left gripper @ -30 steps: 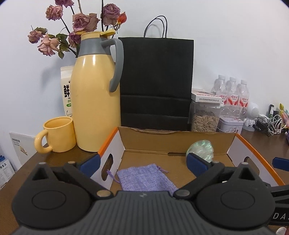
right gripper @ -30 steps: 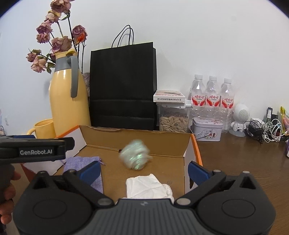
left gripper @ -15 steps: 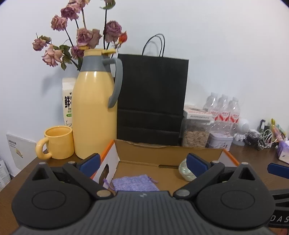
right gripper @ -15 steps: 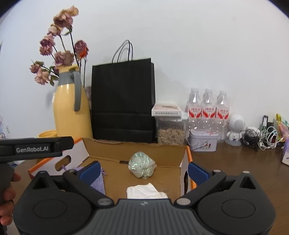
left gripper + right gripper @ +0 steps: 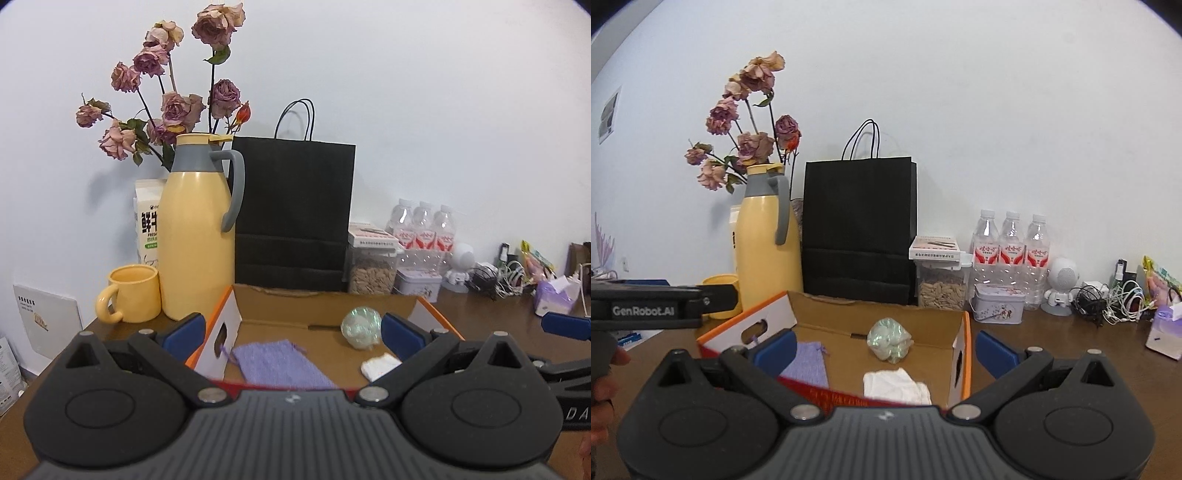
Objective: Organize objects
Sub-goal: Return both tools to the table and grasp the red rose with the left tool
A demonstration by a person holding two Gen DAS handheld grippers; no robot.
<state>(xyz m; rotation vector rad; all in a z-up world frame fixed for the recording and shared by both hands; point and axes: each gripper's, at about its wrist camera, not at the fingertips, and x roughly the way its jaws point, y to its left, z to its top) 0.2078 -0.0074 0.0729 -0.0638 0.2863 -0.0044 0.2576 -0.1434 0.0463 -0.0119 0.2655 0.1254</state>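
Box: I see the cardboard box (image 5: pixel 875 323) at lower centre, open-topped.
Contents: purple pouch (image 5: pixel 805 363) left, white cloth (image 5: pixel 895 384) front, iridescent ball (image 5: pixel 889 339) at back.
My grippers: left gripper (image 5: pixel 291 328) and right gripper (image 5: pixel 884 347) both spread, holding nothing.

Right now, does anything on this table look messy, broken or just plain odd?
Nothing is spilled or broken. Oddities: the roses behind the yellow thermos jug are dried and drooping, and a tangle of cables sprawls at the table's right end. In the open cardboard box, the iridescent crumpled ball, lilac pouch and white cloth lie loose.
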